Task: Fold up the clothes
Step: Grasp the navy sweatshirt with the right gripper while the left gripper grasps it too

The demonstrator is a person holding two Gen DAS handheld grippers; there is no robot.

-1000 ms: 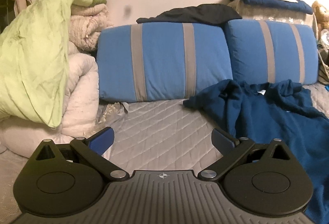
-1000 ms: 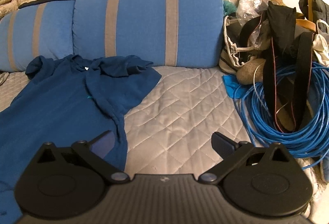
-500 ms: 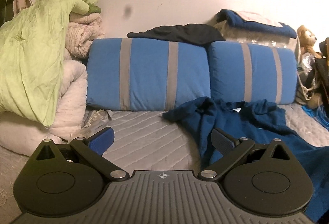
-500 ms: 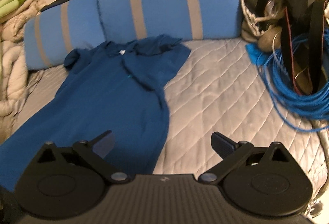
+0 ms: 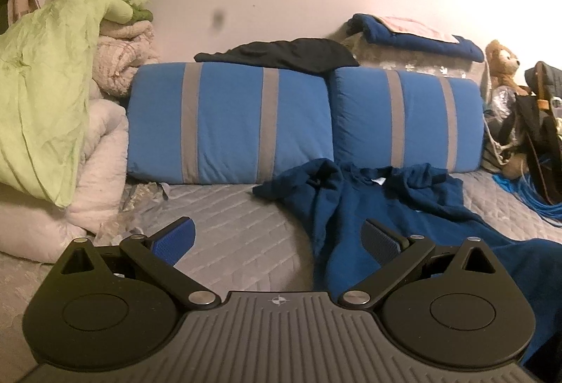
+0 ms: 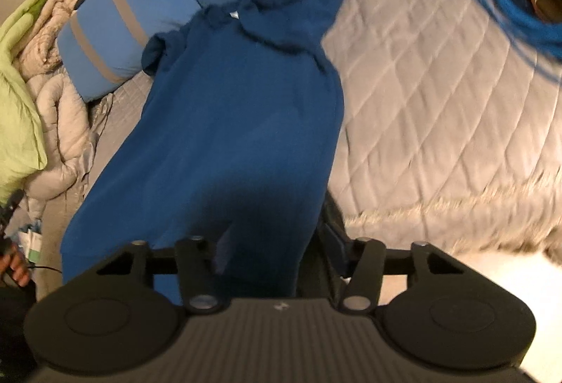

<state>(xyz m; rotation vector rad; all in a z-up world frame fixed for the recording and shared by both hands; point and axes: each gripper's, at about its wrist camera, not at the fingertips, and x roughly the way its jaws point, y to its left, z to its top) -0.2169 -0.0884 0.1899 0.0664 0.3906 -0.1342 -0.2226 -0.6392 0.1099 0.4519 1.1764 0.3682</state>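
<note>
No readable text; white neck tag (image 5: 377, 180) on shirt (image 5: 354, 207) perhaps printed (too small).

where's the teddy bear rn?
Left wrist view, far right: the teddy bear sits against the wall, just past the right-hand striped blue cushion and above the pile of dark bags. It is out of the right wrist view.

1. My left gripper (image 5: 277, 237) fills the bottom of its own view, aimed a little downward. Its jaws stand wide apart, and nothing sits between the two blue pads (image 5: 174, 237).
2. My right gripper (image 6: 272, 255) sits at the bottom of its view, tipped steeply down. Its jaws are closing, with dark blue cloth (image 6: 224, 137) lying between them.
3. At the far left edge of the right view, low down, a few fingers (image 6: 15, 265) show.
</note>
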